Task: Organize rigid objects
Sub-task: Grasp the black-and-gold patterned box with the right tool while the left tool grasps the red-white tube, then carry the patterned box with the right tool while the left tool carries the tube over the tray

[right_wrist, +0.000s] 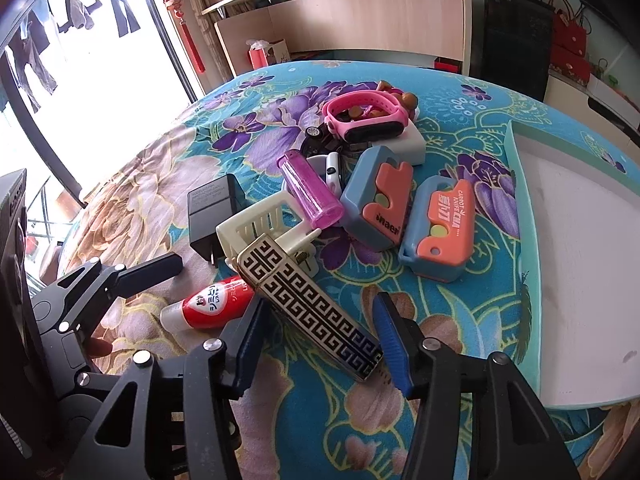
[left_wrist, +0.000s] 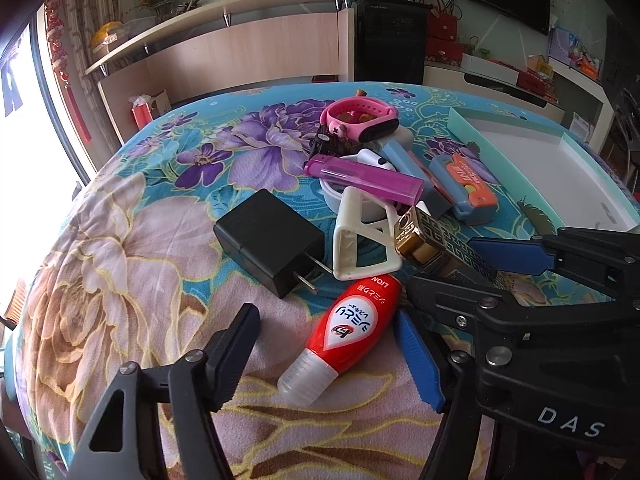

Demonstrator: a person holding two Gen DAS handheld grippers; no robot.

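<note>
A red bottle with a clear cap (left_wrist: 352, 332) lies on the flowered cloth between the fingers of my left gripper (left_wrist: 326, 314). That gripper is open, with a gap showing on the bottle's left side. A gold-and-black patterned lighter (right_wrist: 312, 308) lies slantwise between the blue pads of my right gripper (right_wrist: 320, 302). The pads stand close on both sides and I see no firm press. In the left wrist view the right gripper (left_wrist: 442, 264) reaches in from the right around the lighter (left_wrist: 424, 240). One left finger (right_wrist: 152, 268) shows beside the bottle (right_wrist: 208, 304).
A pile behind holds a black charger (left_wrist: 268, 240), a white plastic frame (left_wrist: 360, 236), a purple lighter (left_wrist: 364, 176), a pink watch (left_wrist: 360, 120) and two blue-orange cutters (right_wrist: 436, 228). A teal-rimmed white tray (right_wrist: 516, 200) lies at the right.
</note>
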